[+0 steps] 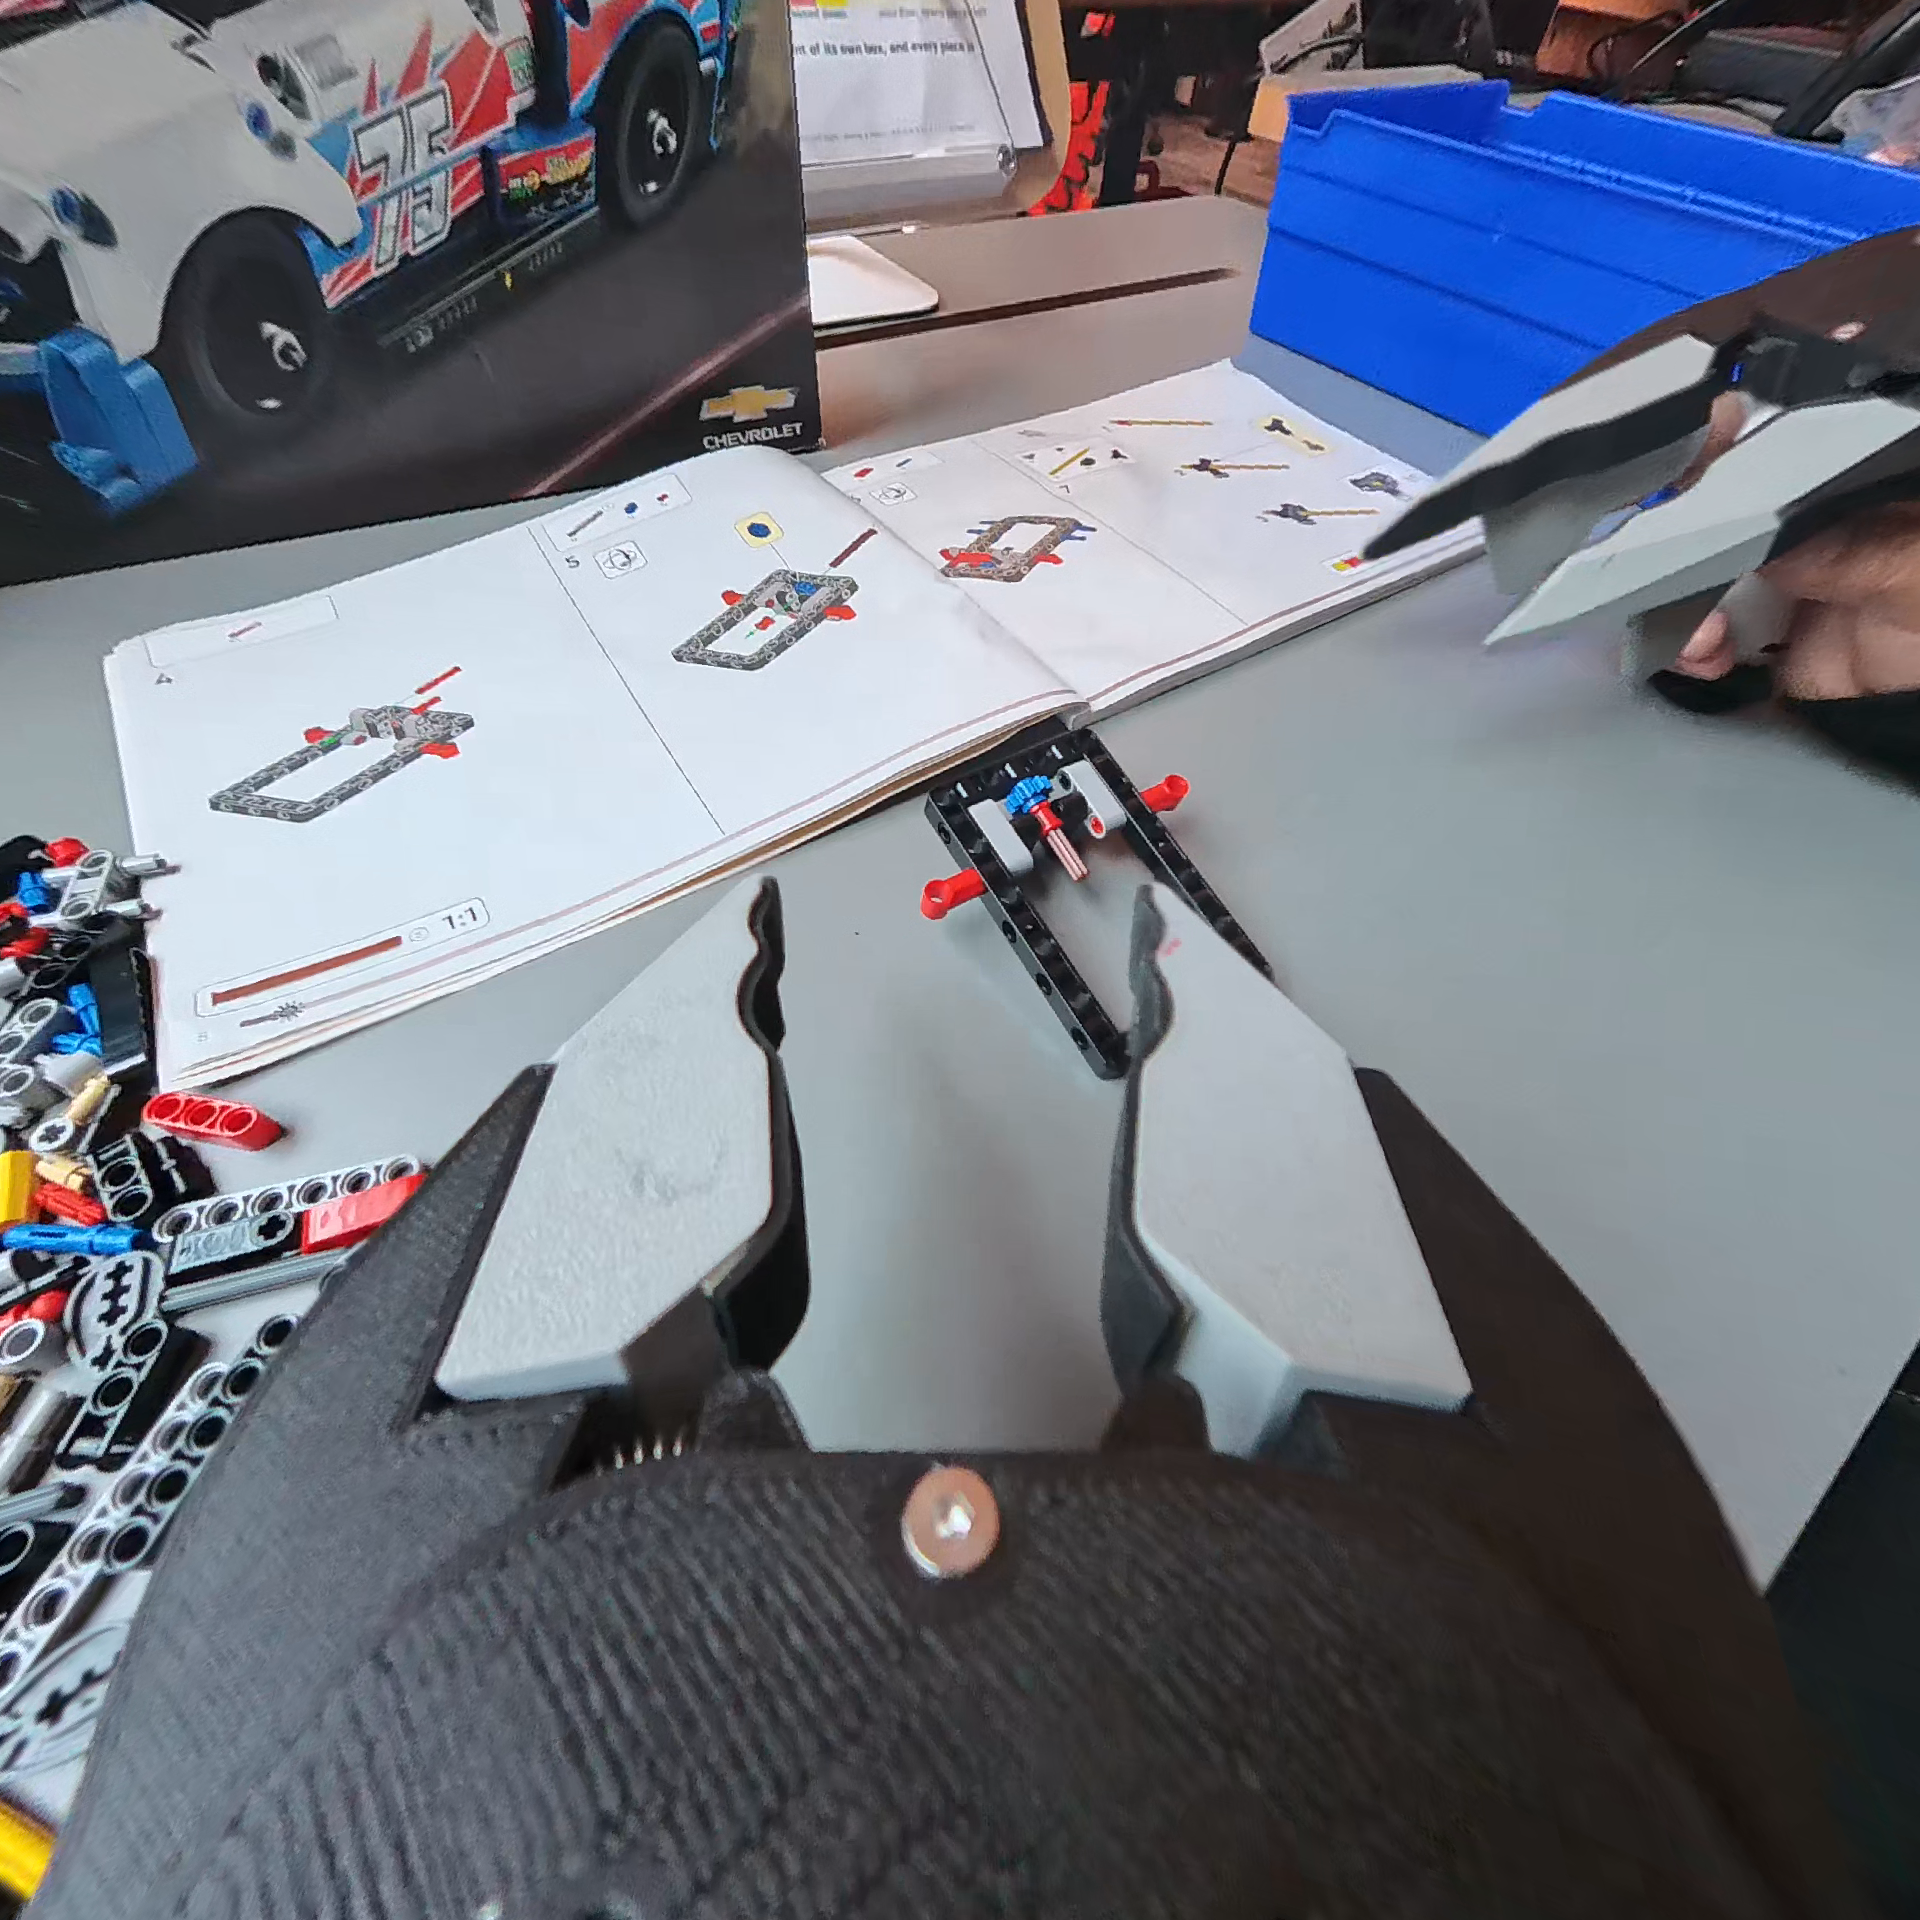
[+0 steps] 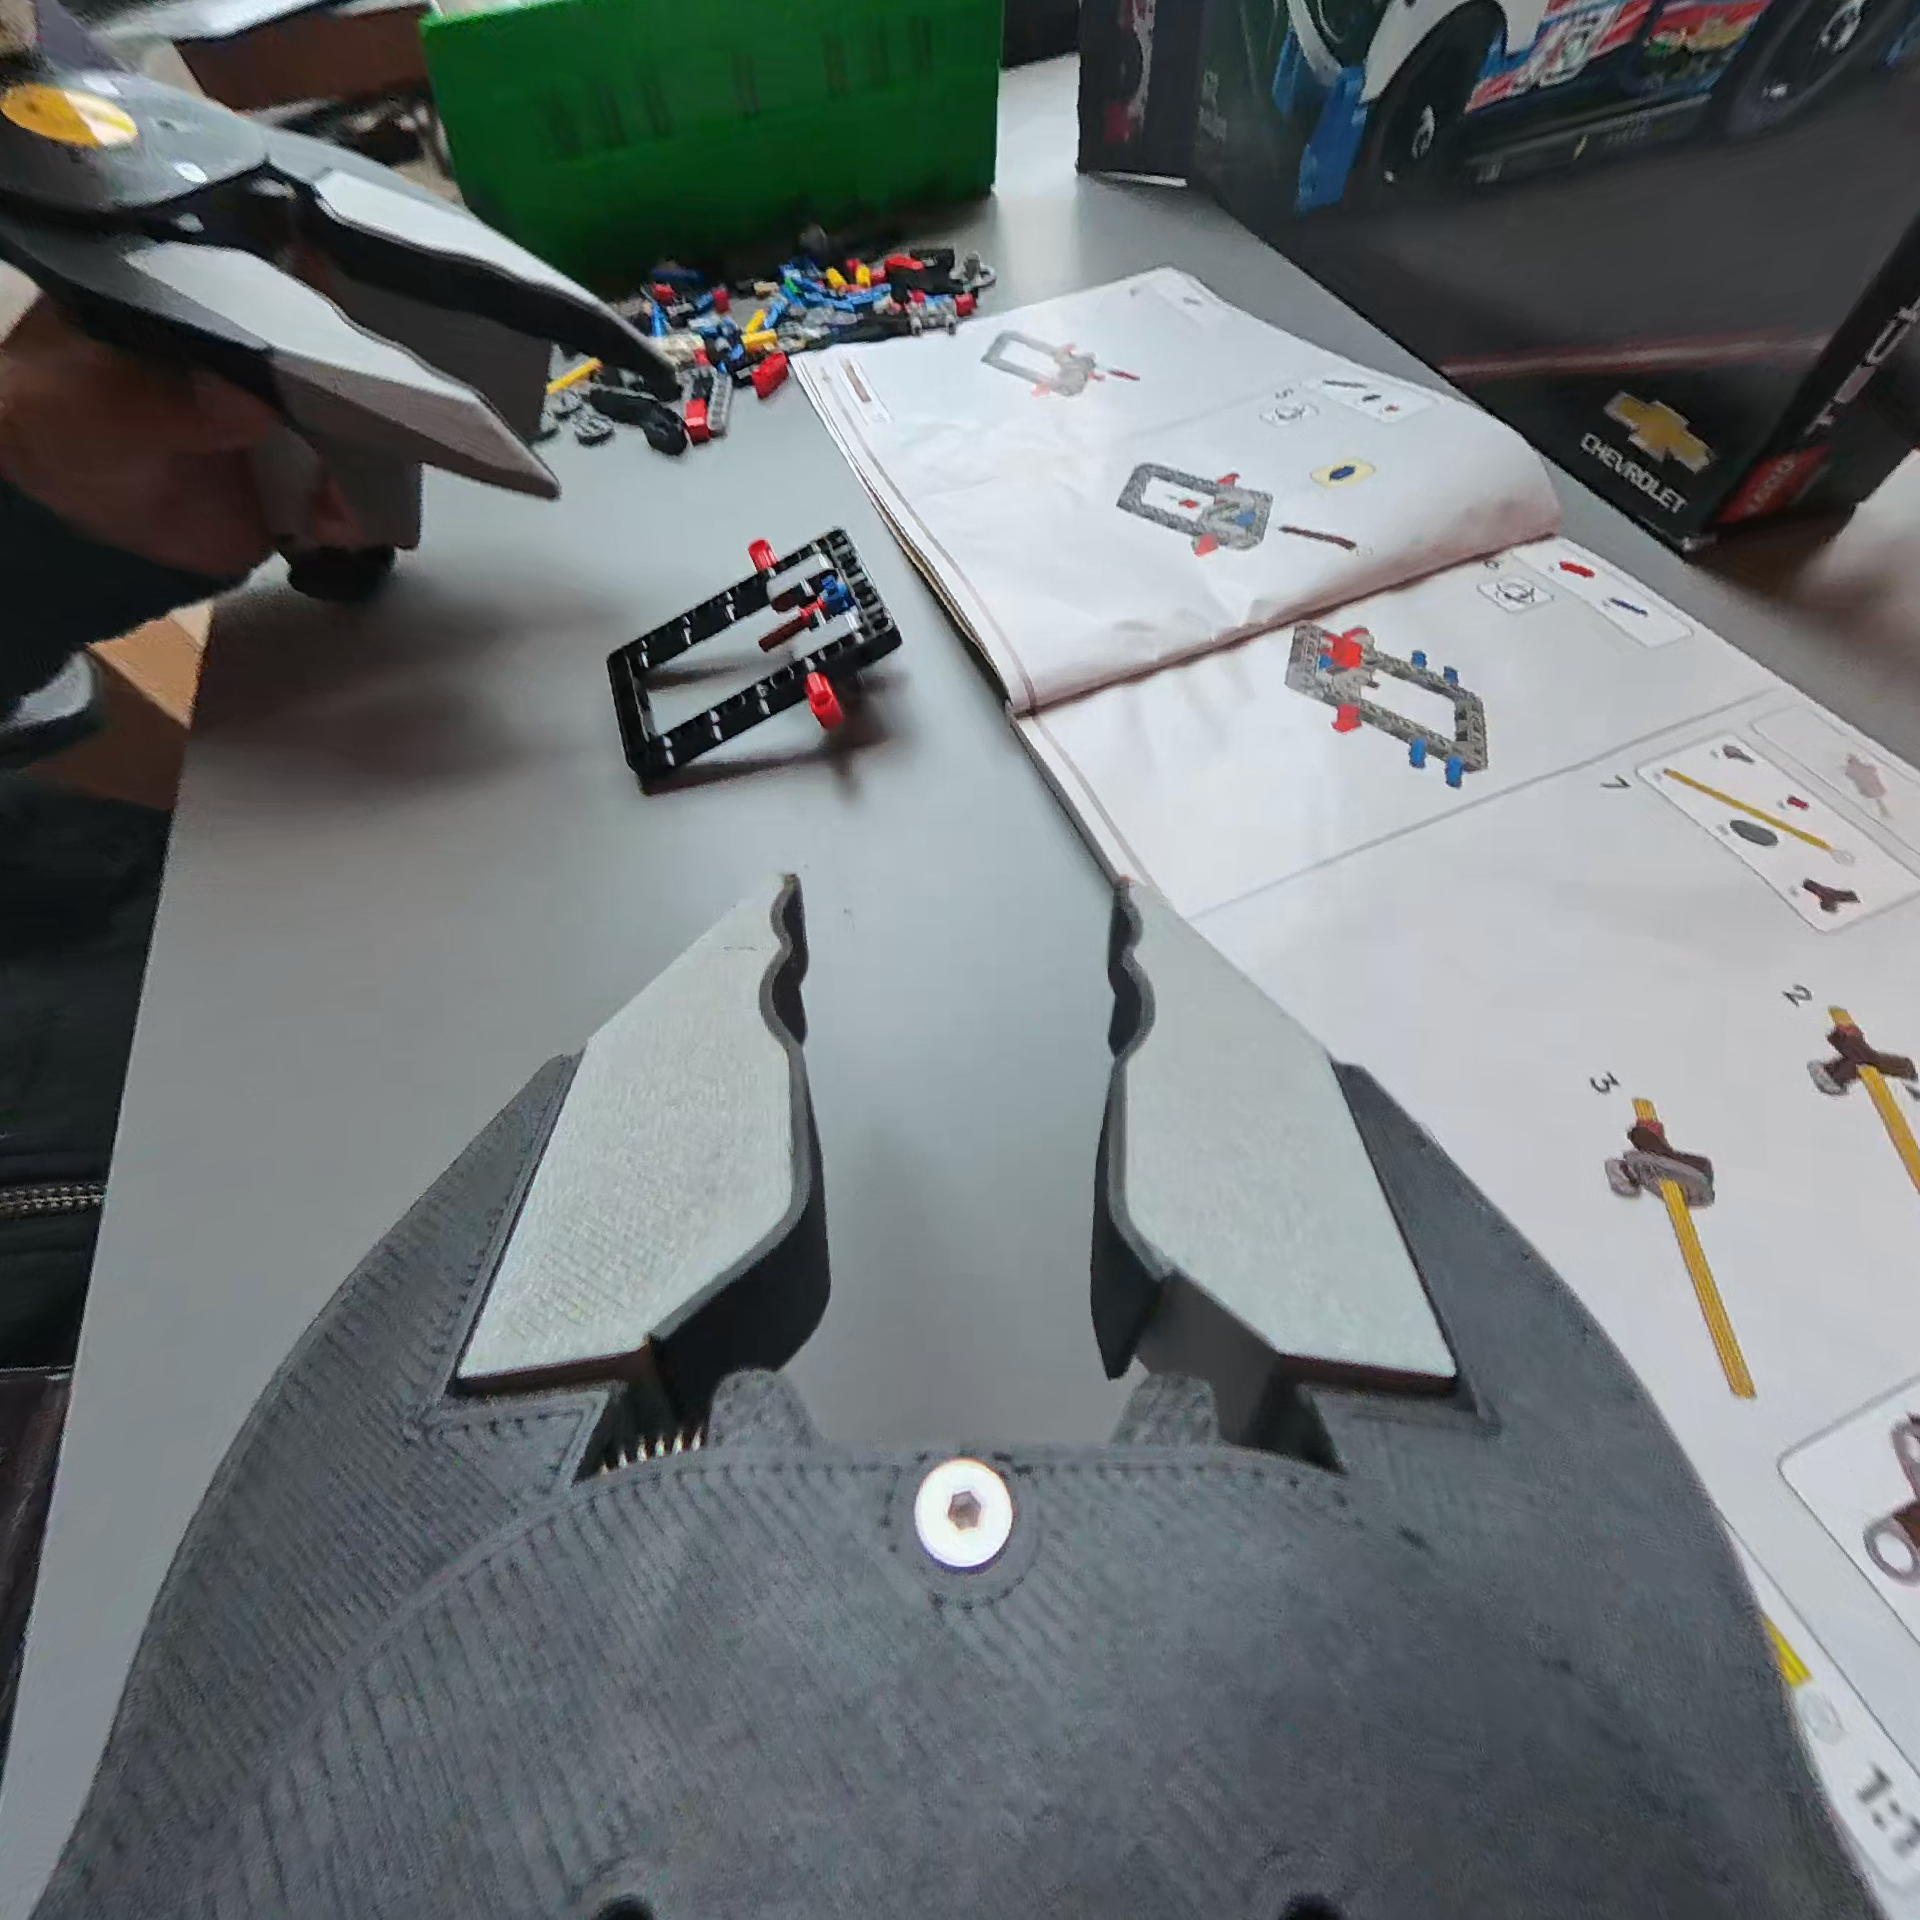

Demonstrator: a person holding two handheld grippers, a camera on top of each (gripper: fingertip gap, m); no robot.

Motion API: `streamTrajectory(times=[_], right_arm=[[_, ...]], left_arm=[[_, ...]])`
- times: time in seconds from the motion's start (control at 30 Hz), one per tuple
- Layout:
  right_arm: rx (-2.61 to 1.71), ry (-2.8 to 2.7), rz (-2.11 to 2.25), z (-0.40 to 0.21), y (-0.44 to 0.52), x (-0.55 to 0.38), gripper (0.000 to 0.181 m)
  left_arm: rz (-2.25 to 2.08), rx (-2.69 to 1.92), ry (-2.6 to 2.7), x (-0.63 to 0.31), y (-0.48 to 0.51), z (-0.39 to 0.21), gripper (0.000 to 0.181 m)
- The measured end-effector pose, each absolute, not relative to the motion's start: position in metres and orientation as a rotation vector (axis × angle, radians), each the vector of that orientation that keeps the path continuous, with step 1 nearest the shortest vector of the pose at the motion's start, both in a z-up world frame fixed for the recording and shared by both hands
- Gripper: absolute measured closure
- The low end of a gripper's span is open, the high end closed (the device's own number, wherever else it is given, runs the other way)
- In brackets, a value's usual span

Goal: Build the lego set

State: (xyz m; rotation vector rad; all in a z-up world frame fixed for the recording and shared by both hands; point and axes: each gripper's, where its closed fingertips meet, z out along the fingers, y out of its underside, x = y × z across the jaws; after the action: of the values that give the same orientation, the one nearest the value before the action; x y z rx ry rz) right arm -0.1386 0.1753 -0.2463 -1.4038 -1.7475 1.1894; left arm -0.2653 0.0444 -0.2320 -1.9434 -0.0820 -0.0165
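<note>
A black rectangular lego frame (image 1: pixel 1023 935) with red pins, a blue gear and a red axle lies on the grey table, just below the open instruction booklet (image 1: pixel 623 675). My left gripper (image 1: pixel 956 914) is open and empty, its fingertips just short of the frame's near end. My right gripper (image 2: pixel 956 904) is open and empty, over bare table short of the frame (image 2: pixel 717 611), beside the booklet (image 2: pixel 1195 468). Each gripper shows in the other's view: the right one (image 1: pixel 1439 592) over the booklet's right page, the left one (image 2: pixel 608 431) raised near the loose parts.
A pile of loose lego pieces (image 1: pixel 94 1195) lies left of the booklet, also seen in front of a green bin (image 2: pixel 707 125). The set's box (image 1: pixel 395 260) stands behind the booklet. A blue bin (image 1: pixel 1558 239) stands at the back right. Hands hold both grippers.
</note>
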Motion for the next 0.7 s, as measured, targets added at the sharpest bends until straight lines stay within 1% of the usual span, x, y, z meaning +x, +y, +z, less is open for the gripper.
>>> streamTrajectory(times=[0.1,0.13,0.2,0.27,0.43,0.7], right_arm=[[-1.425,-1.756,1.063,-0.255,0.183,-0.132,0.127],[-1.434,-1.752,1.022,-0.257,0.186,-0.130,0.128],[-1.448,-1.747,0.981,-0.260,0.191,-0.129,0.129],[-1.467,-1.738,0.985,-0.261,0.193,-0.129,0.129],[-1.477,-1.712,0.999,-0.259,0.198,-0.130,0.131],[-1.459,-1.650,1.096,-0.247,0.202,-0.135,0.135]], left_arm=[[0.001,-1.903,-0.076,-0.269,0.044,-0.226,0.128],[-0.008,-1.890,-0.077,-0.271,0.045,-0.224,0.128],[-0.010,-1.861,-0.100,-0.279,0.046,-0.220,0.122],[-0.031,-1.866,-0.099,-0.283,0.049,-0.221,0.126],[-0.046,-1.876,-0.083,-0.284,0.054,-0.222,0.125],[-0.049,-1.903,-0.018,-0.275,0.055,-0.226,0.132]])
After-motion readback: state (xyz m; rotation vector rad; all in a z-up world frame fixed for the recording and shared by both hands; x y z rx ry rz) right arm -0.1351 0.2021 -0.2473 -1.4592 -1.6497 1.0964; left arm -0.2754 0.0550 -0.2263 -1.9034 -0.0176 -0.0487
